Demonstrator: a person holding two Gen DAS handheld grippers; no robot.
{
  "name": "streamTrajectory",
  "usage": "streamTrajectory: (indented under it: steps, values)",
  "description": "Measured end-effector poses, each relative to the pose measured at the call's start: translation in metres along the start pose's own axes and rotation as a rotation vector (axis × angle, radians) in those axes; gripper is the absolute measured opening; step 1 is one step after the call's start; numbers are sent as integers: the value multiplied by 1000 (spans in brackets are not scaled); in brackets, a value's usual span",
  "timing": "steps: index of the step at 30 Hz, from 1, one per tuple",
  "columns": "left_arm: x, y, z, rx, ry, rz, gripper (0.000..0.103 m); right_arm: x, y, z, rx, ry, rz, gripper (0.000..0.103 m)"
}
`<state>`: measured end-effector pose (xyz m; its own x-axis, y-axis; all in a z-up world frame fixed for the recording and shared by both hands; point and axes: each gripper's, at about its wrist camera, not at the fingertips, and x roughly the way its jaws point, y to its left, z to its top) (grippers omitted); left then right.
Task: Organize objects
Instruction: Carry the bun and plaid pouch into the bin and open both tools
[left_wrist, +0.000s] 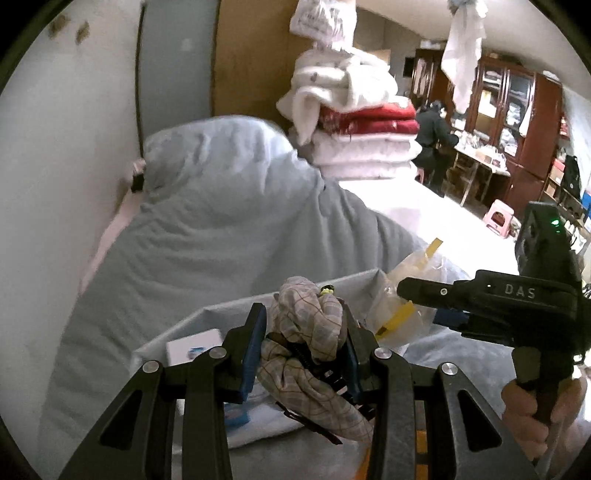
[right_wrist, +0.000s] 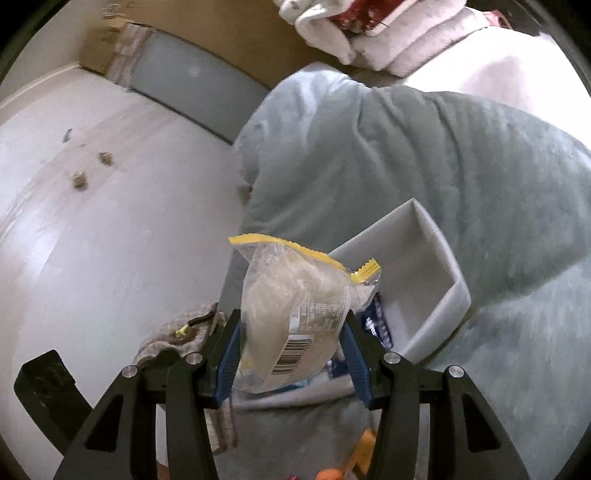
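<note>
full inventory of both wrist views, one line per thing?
cloth: 1, beige plaid, in left gripper's grip
snack bag: 1, clear with yellow edge, in right gripper's grip
bin: 1, grey, on duvet
duvet: 1, pale blue-grey, heaped on bed
towels: stack, white and red, behind duvet
person: 1, dark clothes, far background
stool: 1, pink, floor
left gripper: black, blue pads, shut
right gripper: black, blue pads, shut

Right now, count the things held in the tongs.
2. The plaid cloth bundle sits clamped in the left tongs. The clear snack bag with yellow edge is gripped by the right tongs, over the grey bin.
</note>
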<state>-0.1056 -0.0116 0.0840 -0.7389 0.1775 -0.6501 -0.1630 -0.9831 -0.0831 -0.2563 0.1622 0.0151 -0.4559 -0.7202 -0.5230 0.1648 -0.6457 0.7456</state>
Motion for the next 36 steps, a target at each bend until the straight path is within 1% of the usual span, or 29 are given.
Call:
streamTrajectory:
  steps: [1, 4, 5, 8, 10, 12, 13, 15, 17, 19, 21, 23, 25, 27, 29, 32, 34, 36]
  values:
    - [9, 0, 0, 1, 18, -7, 38, -3, -4, -1, 8, 2, -15, 49]
    - [37, -3, -3, 12, 78, -23, 38, 9, -13, 0, 10, 18, -72, 49]
    - [47, -6, -4, 20, 101, -24, 38, 12, -20, 7, 12, 22, -85, 49]
    - [73, -10, -9, 39, 151, 1, 38, 23, -32, 7, 37, 35, -125, 49]
    - [85, -10, -13, 44, 175, 23, 35, 33, -40, 9, 48, 50, -151, 49]
    - [95, -10, -16, 43, 196, 35, 35, 40, -45, 6, 34, 62, -190, 49]
    - [96, -11, -16, 48, 192, 46, 35, 43, -47, 3, 26, 73, -205, 49]
    - [99, -9, -17, 49, 175, 71, 35, 51, -55, -2, 37, 97, -204, 49]
    - [103, -5, -15, 34, 172, 87, 35, 52, -57, -7, 41, 101, -198, 49]
    - [110, 1, -12, 6, 194, 90, 37, 52, -55, -9, 20, 95, -213, 49]
    - [115, 6, -12, -27, 231, 77, 41, 52, -54, -10, 9, 99, -214, 49]
    - [111, 11, -13, -51, 230, 51, 42, 50, -53, -10, 13, 99, -208, 49]
    - [102, 16, -12, -88, 213, 38, 51, 49, -52, -11, 17, 96, -196, 49]
    - [89, 20, -11, -117, 187, 18, 52, 47, -52, -11, 22, 92, -185, 49]
    - [75, 19, -12, -119, 160, 14, 52, 46, -51, -12, 16, 93, -185, 49]
    - [52, 10, -20, -70, 116, 41, 54, 41, -50, -19, -9, 87, -183, 49]
    - [35, 2, -32, -23, 84, 72, 58, 39, -46, -25, -42, 88, -192, 50]
    - [25, -4, -42, 9, 65, 89, 60, 36, -43, -30, -66, 86, -201, 50]
